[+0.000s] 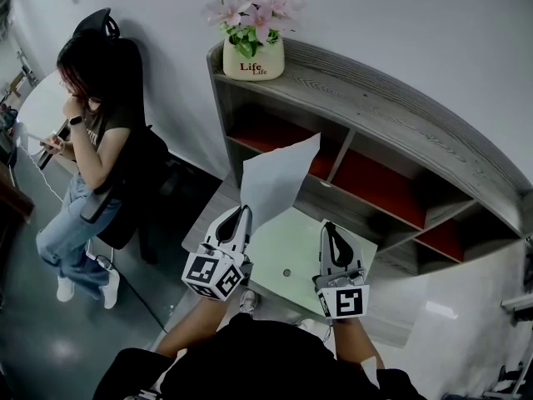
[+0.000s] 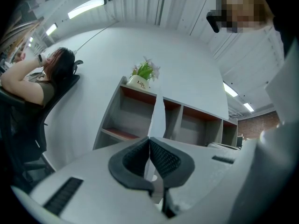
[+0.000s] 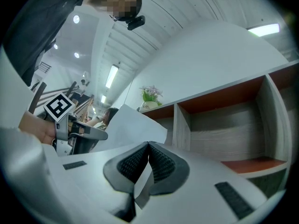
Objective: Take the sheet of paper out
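1. The left gripper (image 1: 242,213) is clenching on the lower edge of a thin white sheet of paper (image 1: 279,177). In the left gripper view its black ribbed pads (image 2: 164,157) are pressing together, and the paper is running edge-on up from between them.
2. The sheet is standing roughly upright in the air, tilted a little. It is outside the long grey wooden shelf unit with red-orange compartment floors (image 1: 400,107) and in front of it. From the head view, the sheet's upper corner is showing against the shelf's left-hand openings.
3. The right gripper (image 1: 328,227) is clenched too, its jaws meeting at the tips in the right gripper view. Nothing is caught between the tips. A pale sliver is showing below the pads, and I cannot tell what it is.
4. The right gripper is hanging beside the left one, apart from the paper.
5. Both grippers are hovering over a pale green tabletop with a small round hole (image 1: 293,242), just in front of the shelf.
6. A cream round pot of pink flowers (image 1: 252,57) is sitting on the left end of the shelf top.
7. A seated person in jeans (image 1: 87,165) is sitting well off to the left.
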A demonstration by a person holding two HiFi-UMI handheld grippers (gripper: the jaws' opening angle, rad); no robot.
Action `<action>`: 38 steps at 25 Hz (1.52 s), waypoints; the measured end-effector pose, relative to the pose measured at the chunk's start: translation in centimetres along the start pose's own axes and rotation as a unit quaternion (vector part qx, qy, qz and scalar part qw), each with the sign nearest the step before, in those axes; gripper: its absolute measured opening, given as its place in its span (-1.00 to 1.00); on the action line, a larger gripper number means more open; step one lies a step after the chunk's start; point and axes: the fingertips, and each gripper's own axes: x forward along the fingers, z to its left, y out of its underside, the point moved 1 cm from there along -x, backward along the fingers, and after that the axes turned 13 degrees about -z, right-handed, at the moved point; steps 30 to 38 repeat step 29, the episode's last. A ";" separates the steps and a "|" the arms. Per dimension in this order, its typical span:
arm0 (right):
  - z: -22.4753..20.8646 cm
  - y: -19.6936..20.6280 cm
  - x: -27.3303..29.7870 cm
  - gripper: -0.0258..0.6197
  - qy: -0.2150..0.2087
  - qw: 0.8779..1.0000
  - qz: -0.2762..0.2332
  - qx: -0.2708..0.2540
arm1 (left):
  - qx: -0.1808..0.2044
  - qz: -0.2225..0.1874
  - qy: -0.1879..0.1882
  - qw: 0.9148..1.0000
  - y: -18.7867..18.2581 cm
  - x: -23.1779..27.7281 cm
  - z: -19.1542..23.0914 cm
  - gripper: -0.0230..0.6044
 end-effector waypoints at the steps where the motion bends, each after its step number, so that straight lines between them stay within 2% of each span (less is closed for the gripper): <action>1: -0.1 0.1 0.0 -0.85 0.001 1.000 0.002 0.001 | 0.000 0.000 0.001 1.000 0.1 0.0 -0.1 -0.90; 15: -0.5 0.3 0.0 -0.85 0.008 1.000 0.010 -0.009 | 0.012 0.013 -0.002 1.000 1.5 0.2 0.2 -0.90; 22: -1.0 0.2 -0.1 -0.85 0.013 1.000 0.006 -0.007 | 0.003 0.012 0.001 1.000 2.3 0.2 -0.3 -0.90; 38: -0.8 0.2 -0.2 -0.85 0.018 1.000 0.002 -0.004 | 0.012 0.021 0.001 1.000 2.2 0.0 -0.3 -0.90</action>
